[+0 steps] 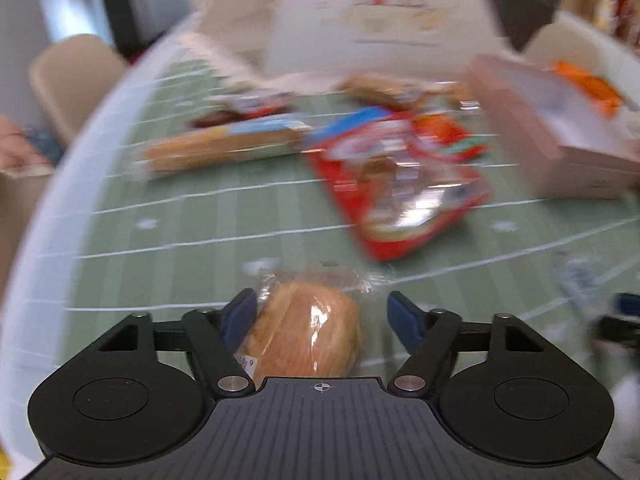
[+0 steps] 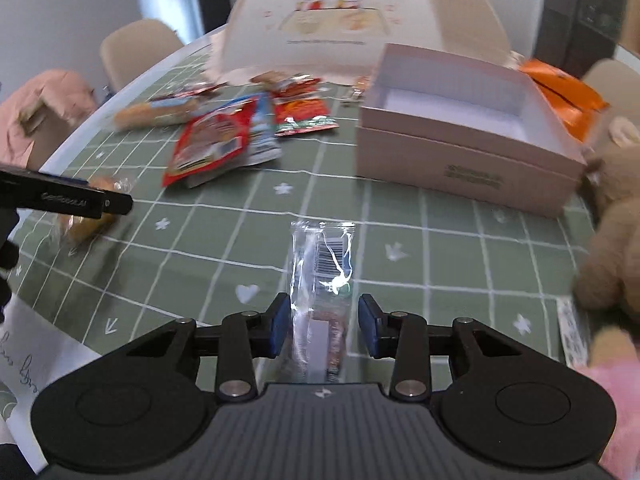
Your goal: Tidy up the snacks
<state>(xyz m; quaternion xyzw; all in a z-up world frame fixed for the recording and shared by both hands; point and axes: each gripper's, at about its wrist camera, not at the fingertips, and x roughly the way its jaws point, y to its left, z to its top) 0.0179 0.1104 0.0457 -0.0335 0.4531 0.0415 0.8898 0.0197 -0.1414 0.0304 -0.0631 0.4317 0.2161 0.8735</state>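
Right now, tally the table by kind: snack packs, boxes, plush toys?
Snack packs I can separate: 6 - wrapped bun, clear-wrapped bar, long biscuit pack, red bag, red-green packet, orange bag. More at the back are too blurred to count.
Boxes: 1 - open box.
Plush toys: 1 - bear.
Total: 8

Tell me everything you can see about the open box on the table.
The box is a pale pink rectangular carton, likely cardboard, with a white interior that looks empty. Its lid is off and a seam runs round its walls; small print marks the near wall. It sits flat on the green checked tablecloth, with an orange packet behind it and a brown plush toy at its right corner.
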